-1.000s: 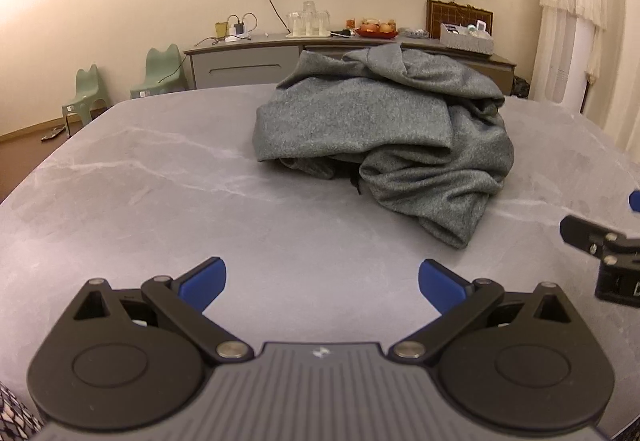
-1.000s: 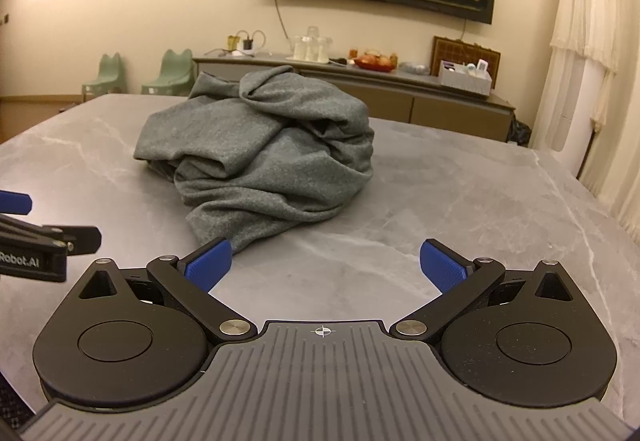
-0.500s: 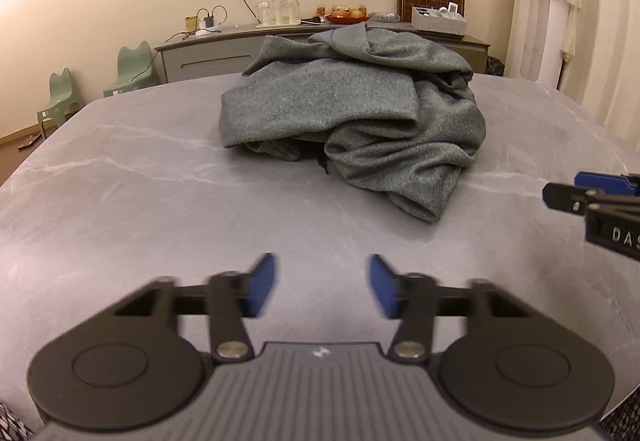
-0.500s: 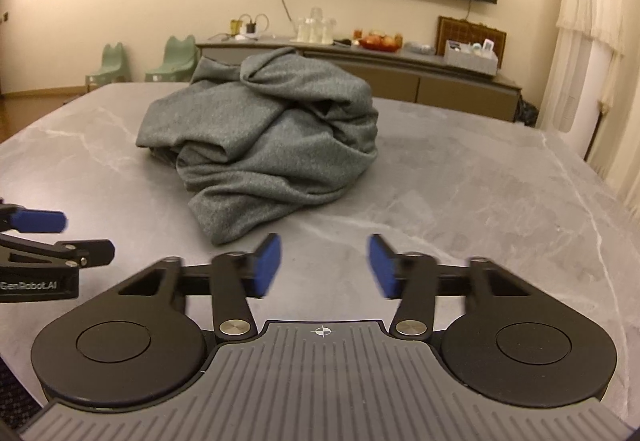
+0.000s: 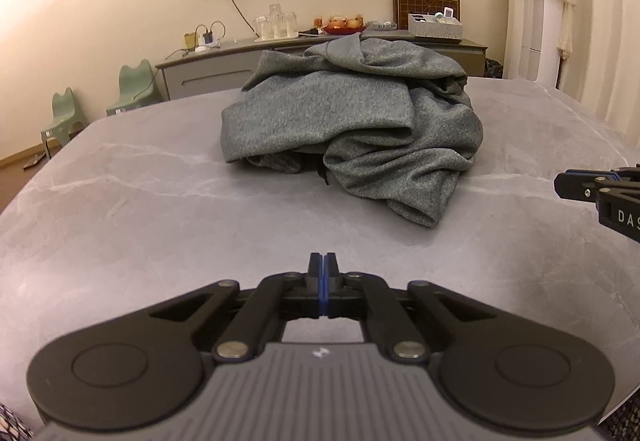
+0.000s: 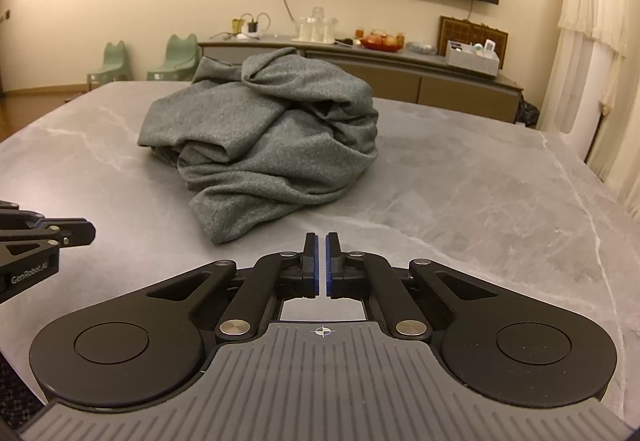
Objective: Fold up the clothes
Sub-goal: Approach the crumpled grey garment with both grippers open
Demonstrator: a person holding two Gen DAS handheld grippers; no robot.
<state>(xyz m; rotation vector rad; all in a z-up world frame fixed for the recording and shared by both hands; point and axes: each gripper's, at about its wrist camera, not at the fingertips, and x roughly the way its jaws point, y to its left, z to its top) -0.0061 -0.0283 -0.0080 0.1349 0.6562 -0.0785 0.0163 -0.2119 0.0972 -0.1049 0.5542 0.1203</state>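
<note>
One crumpled grey knit garment [image 5: 352,129] heaps on veined marble table [image 5: 160,225]; both grippers' jaws pressed together.

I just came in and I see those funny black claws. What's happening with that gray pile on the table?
A person is holding a gripper in each hand, about to fold clothes. The gray garment sits in a crumpled heap on the gray marble table, not folded yet. The left gripper and the right gripper both hover over the table on the near side of the heap, not touching it. Both are closed and hold nothing, so the folding hasn't started.
</note>
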